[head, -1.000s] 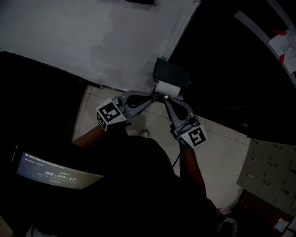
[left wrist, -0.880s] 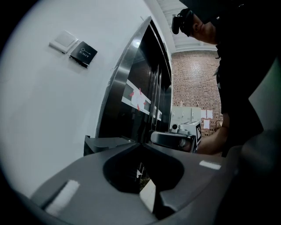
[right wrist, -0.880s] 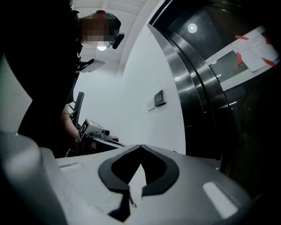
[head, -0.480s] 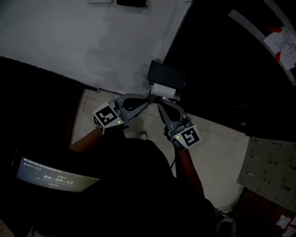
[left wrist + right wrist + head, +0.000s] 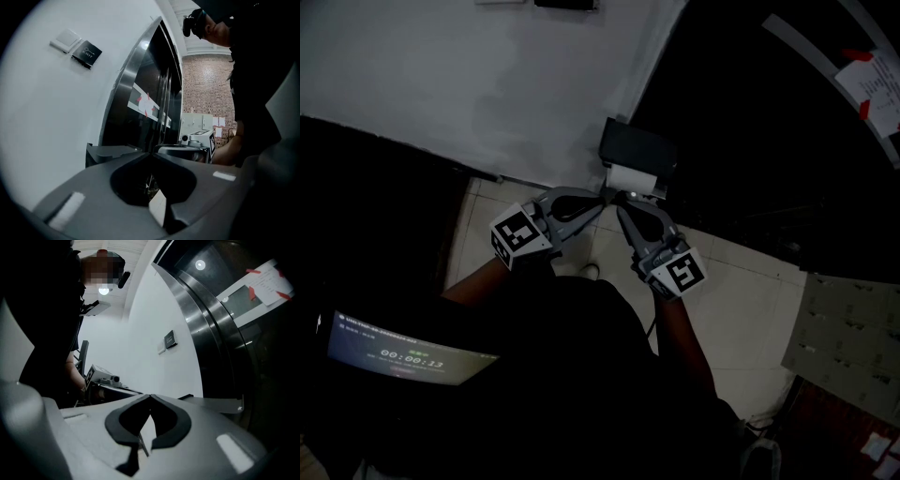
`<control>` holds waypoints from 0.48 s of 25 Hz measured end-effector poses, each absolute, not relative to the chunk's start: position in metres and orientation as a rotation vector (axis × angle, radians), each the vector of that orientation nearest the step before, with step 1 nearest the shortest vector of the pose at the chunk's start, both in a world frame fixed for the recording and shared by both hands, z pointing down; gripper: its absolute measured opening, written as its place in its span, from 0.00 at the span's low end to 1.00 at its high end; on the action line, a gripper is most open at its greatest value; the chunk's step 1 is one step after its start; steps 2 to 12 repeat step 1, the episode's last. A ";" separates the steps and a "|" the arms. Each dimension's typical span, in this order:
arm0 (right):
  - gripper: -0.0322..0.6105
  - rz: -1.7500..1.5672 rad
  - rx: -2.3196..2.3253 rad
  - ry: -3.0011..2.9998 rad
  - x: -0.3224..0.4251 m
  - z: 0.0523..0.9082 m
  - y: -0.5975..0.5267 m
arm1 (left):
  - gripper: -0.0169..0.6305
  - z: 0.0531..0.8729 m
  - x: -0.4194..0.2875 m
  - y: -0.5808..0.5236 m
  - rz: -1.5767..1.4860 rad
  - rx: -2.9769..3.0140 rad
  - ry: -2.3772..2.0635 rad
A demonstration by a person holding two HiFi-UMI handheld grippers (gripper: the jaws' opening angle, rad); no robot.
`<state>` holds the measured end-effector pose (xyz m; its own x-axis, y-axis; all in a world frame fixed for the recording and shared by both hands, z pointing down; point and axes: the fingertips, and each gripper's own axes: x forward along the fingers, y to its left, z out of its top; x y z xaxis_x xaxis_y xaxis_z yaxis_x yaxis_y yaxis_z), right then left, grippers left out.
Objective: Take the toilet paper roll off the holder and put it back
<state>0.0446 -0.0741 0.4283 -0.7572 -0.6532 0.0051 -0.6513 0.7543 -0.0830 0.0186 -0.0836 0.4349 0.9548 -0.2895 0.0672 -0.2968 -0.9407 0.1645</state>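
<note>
Left gripper (image 5: 605,195): jaws closed tip to tip, nothing clamped between the tips in its own view (image 5: 151,153); it comes in from the left, with its marker cube (image 5: 516,234) toward the person.
Right gripper (image 5: 622,199): jaws likewise pressed together at the tips (image 5: 150,395) with nothing pinched there; marker cube (image 5: 680,272) toward the person.
Grippers together: the two noses nearly meet just under the roll, forming a V in the head view.
Toilet paper roll (image 5: 633,178): white, sitting in the holder just above both tips; a pale strip of it shows through the hollow behind each pair of jaws (image 5: 158,211) (image 5: 147,430).
Holder (image 5: 637,147): dark box with a flat lid over the roll, fixed where the wall meets the dark door; the lid shows as a grey ledge beyond each gripper (image 5: 110,151) (image 5: 220,404).
Wall (image 5: 487,84): plain white, carrying two small switch plates (image 5: 77,44) high up.
Door (image 5: 787,141): dark and glossy with a curved steel frame, a sheet of paper (image 5: 872,89) stuck on with red tape.
Floor (image 5: 741,309): pale tiles below the holder.
Screen (image 5: 403,352): lit timer display at the lower left of the head view.
</note>
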 end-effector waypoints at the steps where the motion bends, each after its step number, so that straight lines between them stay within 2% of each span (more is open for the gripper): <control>1: 0.05 -0.122 -1.086 2.921 0.045 0.428 -0.074 | 0.03 0.434 0.019 -0.084 0.064 2.930 -0.442; 12: 0.05 -0.122 -1.086 2.921 0.045 0.428 -0.074 | 0.03 0.434 0.019 -0.084 0.064 2.930 -0.442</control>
